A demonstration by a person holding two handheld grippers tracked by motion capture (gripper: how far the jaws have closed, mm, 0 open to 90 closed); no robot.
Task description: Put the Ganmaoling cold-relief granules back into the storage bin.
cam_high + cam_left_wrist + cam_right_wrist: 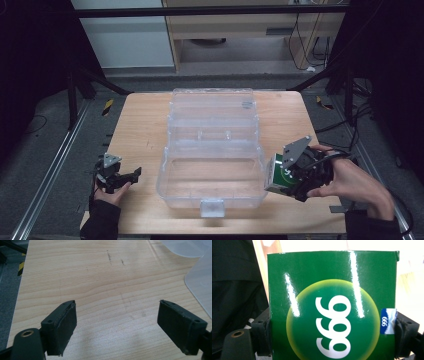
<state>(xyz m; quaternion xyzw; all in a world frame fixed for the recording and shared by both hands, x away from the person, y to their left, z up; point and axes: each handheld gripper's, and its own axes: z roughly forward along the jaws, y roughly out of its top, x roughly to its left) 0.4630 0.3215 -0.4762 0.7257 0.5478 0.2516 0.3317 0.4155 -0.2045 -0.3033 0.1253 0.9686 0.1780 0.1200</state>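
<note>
A clear plastic storage box lies open in the middle of the wooden table, its lid folded back toward the far side. My right gripper is shut on a green carton marked "999", held just off the box's right wall. In the right gripper view the green carton sits squeezed between both jaws. My left gripper rests low at the table's front left, open, with bare wood between its fingers.
The box's front latch faces the near table edge. A corner of the clear box shows at the right of the left gripper view. Metal rails and dark floor flank the table; cabinets and cables stand behind it.
</note>
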